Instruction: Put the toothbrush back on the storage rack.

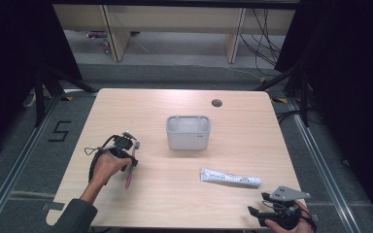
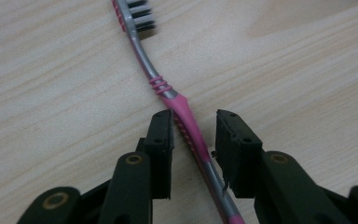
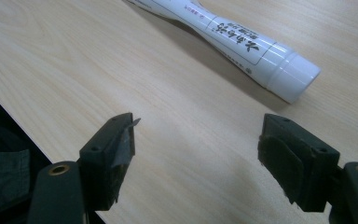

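A pink and grey toothbrush [image 1: 129,174] lies flat on the wooden table at the left. My left gripper [image 1: 132,158] is lowered over its upper handle. In the left gripper view the toothbrush [image 2: 164,88] runs between the two black jaws of the left gripper [image 2: 195,128], bristles pointing away. The left pad sits against the handle, while a gap remains at the right pad. A white toothpaste tube [image 1: 230,177] lies at the right front. My right gripper [image 1: 258,203] rests near the table's front right corner. In its own view the right gripper [image 3: 198,135] stands wide open and empty, short of the tube [image 3: 228,35].
A white rectangular tub [image 1: 188,132] stands in the middle of the table, open side up. A small round cable hole [image 1: 217,103] sits near the far edge. The table's front edge [image 3: 14,112] runs close to my right gripper.
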A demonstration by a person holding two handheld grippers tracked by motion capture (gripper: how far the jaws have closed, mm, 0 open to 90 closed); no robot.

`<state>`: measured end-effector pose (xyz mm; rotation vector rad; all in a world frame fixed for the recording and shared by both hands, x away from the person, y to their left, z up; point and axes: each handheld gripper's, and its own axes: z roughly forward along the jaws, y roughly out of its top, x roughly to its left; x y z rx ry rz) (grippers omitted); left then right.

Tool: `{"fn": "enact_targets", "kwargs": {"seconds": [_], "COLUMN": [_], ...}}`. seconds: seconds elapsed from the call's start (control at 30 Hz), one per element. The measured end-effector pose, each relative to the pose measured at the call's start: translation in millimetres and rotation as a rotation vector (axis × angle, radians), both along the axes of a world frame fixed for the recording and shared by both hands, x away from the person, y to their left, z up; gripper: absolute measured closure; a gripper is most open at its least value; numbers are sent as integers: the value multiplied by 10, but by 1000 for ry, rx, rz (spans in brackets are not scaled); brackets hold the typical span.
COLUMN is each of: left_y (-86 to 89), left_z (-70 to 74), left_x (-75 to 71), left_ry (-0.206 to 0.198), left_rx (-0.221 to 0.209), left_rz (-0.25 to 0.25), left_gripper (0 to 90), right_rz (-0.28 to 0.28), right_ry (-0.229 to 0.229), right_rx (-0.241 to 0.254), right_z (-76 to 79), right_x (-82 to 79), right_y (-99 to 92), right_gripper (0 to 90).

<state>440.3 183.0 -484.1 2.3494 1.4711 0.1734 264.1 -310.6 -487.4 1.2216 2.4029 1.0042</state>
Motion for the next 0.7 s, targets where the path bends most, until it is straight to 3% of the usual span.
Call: {"fn": "enact_targets", "kwargs": {"seconds": [0.23, 0.43, 0.5, 0.57, 0.6, 0.7], "left_y": [-21, -69, -82, -86, -82, -103], "left_z": [-3, 11, 4, 4, 17, 16], "left_x": [17, 26, 18, 22, 36, 30], "left_ry": [19, 40, 44, 49, 55, 60], "left_rx": [26, 71, 59, 67, 94, 96], "left_rz": [-40, -75, -60, -64, -94, -90], "left_gripper": [799, 811, 811, 811, 811, 811], "right_rz": [13, 15, 15, 15, 15, 15], "right_ry": [-6, -7, -8, -8, -8, -8], "right_rx": [-5, -3, -3, -3, -3, -4], "right_z": [-2, -1, -1, 0, 0, 1], "right_x": [11, 12, 11, 11, 11, 10], "right_y": [-7, -6, -7, -8, -8, -6], "right_gripper": [273, 274, 274, 273, 273, 274]}}
